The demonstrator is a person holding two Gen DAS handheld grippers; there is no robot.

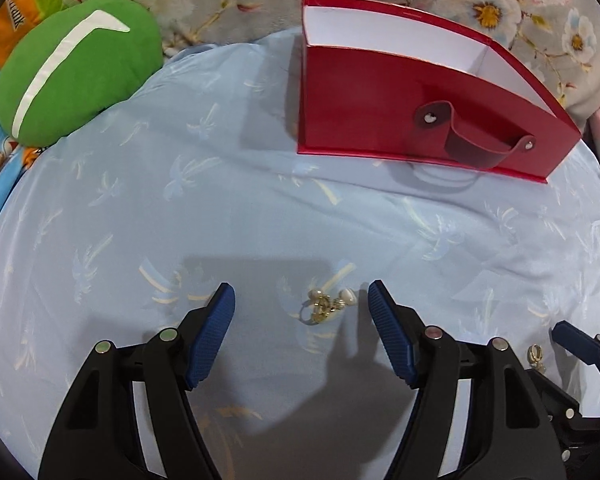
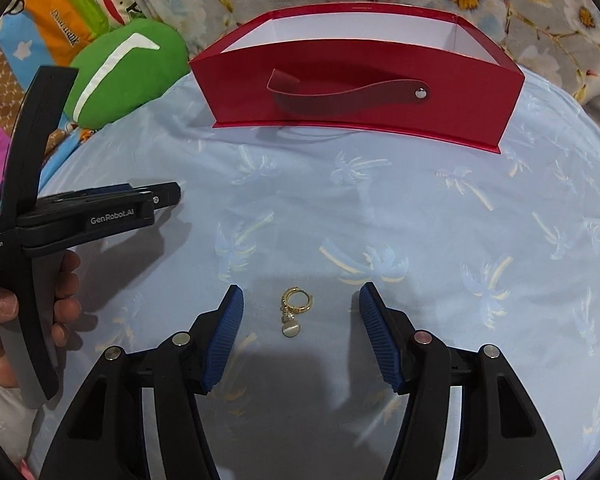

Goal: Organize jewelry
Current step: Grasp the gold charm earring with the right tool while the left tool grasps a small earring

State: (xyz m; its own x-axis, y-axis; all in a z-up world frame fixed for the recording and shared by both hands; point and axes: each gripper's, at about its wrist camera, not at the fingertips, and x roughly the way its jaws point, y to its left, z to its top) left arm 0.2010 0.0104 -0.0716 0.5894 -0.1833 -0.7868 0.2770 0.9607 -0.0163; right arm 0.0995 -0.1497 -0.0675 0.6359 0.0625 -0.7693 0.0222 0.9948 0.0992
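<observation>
Two grippers sit low over a pale blue palm-print sheet [image 1: 260,200], both on the near side of the red box [image 1: 380,112]. Left gripper [image 1: 302,296]: jaws wide apart, blue pads touching nothing; a small tangle of gold and pearl jewelry [image 1: 324,306] lies on the sheet in the gap, nearer the right pad, not gripped. Right gripper [image 2: 300,296]: jaws also well apart, holding nothing; a gold hoop earring [image 2: 294,310] with a round pale pendant lies flat on the sheet between the pads, clear of both. Red box stands open-topped, white inside, well beyond both pieces of jewelry; one end of its strap handle [image 2: 340,94] is unsnapped and sags. Interior contents can't be seen. Green cushion [image 1: 72,68] lies left of the box at the sheet's edge. Floral fabric [image 1: 500,8] behind the box. In the right wrist view a hand [image 2: 28,312] grips the left gripper's handle, left of the earring.
</observation>
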